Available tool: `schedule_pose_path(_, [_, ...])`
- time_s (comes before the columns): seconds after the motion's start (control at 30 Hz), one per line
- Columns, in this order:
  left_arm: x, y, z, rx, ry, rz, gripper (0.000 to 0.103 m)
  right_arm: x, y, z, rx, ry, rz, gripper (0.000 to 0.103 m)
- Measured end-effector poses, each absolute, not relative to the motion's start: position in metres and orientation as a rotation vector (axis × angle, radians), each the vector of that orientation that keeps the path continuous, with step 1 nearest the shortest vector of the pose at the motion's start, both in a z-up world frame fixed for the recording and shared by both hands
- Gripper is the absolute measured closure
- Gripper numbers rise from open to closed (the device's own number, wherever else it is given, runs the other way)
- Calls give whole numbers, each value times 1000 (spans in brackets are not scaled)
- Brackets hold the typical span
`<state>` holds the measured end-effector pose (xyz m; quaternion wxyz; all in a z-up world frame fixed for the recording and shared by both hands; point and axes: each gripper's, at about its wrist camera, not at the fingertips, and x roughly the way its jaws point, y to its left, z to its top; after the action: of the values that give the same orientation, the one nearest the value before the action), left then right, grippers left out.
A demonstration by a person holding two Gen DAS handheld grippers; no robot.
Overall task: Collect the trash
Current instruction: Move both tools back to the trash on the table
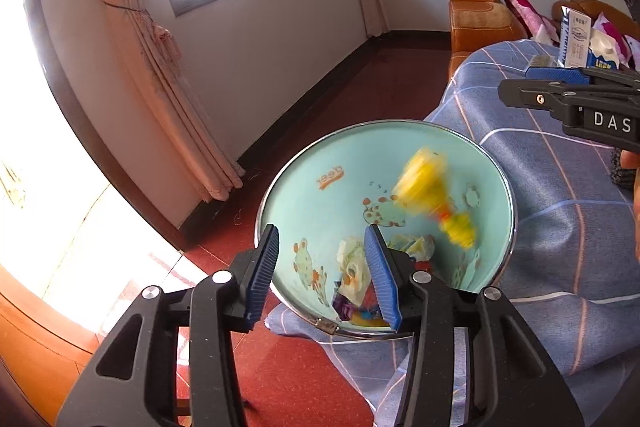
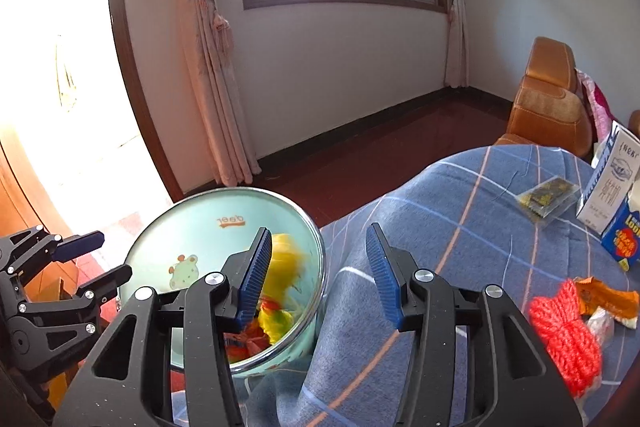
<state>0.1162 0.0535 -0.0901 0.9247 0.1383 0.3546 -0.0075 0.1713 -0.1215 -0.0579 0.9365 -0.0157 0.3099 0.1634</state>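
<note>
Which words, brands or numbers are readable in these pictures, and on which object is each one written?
"deer": orange, seen upside down, on the inner wall of the blue bin.
"DAS": white letters on the right tool; cut off by the frame edge.
White milk carton: printed characters, too small to read.
Blue carton: print blurred, unreadable.

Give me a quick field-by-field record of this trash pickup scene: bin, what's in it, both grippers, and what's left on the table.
bin: pale green cartoon-printed metal-rimmed bin, at the table edge
contents: blurred yellow wrapper in the bin's mouth, crumpled wrappers at the bottom
left gripper: open, empty
right gripper: open, empty
table: blue plaid cloth
left on table: red yarn bundle, orange wrapper, clear packet, white and blue cartons
</note>
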Motion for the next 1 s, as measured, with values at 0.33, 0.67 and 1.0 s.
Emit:
schedule_pose_path(0.33, [116, 40, -104, 255, 762, -46, 47, 116, -186, -39, -14, 589, 205, 49])
schedule_pose_path(0.67, [96, -7, -116, 302, 761, -136, 42, 77, -294, -54, 98, 653, -33, 47])
schedule_pose_path(1.0, [85, -22, -111, 309, 745, -165, 40, 93, -307, -93, 207, 828, 36, 83])
